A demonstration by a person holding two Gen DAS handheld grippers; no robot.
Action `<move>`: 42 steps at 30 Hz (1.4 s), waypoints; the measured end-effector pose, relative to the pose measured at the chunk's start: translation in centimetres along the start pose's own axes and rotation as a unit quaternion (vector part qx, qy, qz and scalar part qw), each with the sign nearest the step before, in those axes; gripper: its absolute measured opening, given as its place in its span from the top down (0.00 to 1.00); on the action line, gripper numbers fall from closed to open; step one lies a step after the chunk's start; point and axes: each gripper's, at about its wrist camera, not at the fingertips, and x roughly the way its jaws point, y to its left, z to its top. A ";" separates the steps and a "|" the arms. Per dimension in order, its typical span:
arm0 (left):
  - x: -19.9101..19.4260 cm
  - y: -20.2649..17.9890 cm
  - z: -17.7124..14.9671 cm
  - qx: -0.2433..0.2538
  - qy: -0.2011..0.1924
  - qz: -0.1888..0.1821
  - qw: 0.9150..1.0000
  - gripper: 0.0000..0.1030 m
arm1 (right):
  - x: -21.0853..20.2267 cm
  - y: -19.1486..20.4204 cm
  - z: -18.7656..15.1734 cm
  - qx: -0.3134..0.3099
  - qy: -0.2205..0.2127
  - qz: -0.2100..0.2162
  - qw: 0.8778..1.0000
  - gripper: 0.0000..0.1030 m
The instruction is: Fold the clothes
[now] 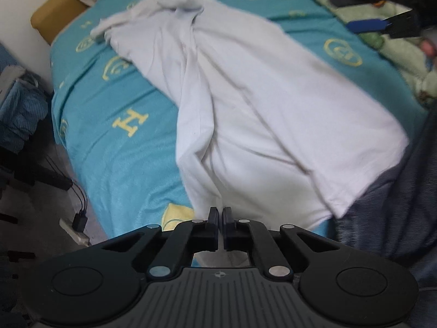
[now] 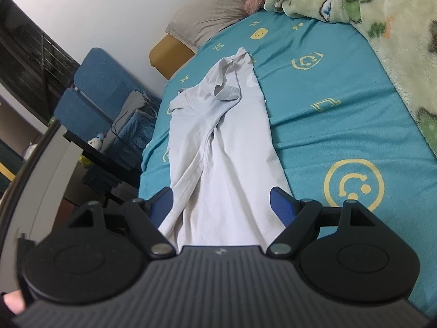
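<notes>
A white T-shirt [image 1: 245,104] lies lengthwise on the teal bed sheet [image 1: 109,142], rumpled, with its collar [image 1: 177,2] at the far end. My left gripper [image 1: 220,214] is shut at the near hem, with folds of cloth running into its fingertips. In the left wrist view my right gripper [image 1: 353,11] hangs open at the upper right, over the green blanket. In the right wrist view the same shirt [image 2: 218,150] stretches away between the spread blue pads [image 2: 282,205] of my right gripper [image 2: 222,205], which holds nothing.
A green fleece blanket [image 2: 396,41] covers the bed's right side and a grey pillow [image 2: 207,13] lies at the head. The bed's left edge drops to a floor with a power strip [image 1: 76,229]. A blue chair [image 2: 90,87] and dark desk stand left. A person's dark clothing [image 1: 396,196] is near right.
</notes>
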 end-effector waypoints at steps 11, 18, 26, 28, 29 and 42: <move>-3.0 -7.3 1.5 0.004 -0.057 -0.048 0.997 0.98 | -0.6 -0.7 0.3 0.023 -0.003 0.009 1.000 0.23; -0.4 -9.6 2.3 -0.039 -0.055 -0.096 0.993 0.97 | -1.3 -1.3 0.5 0.023 -0.011 0.004 1.000 0.22; 0.9 -2.4 0.2 -0.239 -0.063 -0.132 0.960 0.37 | -0.7 -3.5 -0.1 0.048 0.044 -0.006 0.998 0.22; 1.3 -0.7 -0.4 -0.288 -0.065 -0.140 0.945 0.27 | -0.2 -4.1 -0.4 0.067 0.064 0.007 0.996 0.22; 1.4 0.2 -0.6 -0.312 -0.066 -0.144 0.937 0.24 | 0.1 -4.3 -0.6 0.072 0.074 0.010 0.995 0.22; 8.3 3.4 -1.7 -0.438 0.017 -0.113 0.892 0.24 | 1.7 -5.9 -2.6 0.117 0.153 -0.085 0.978 0.40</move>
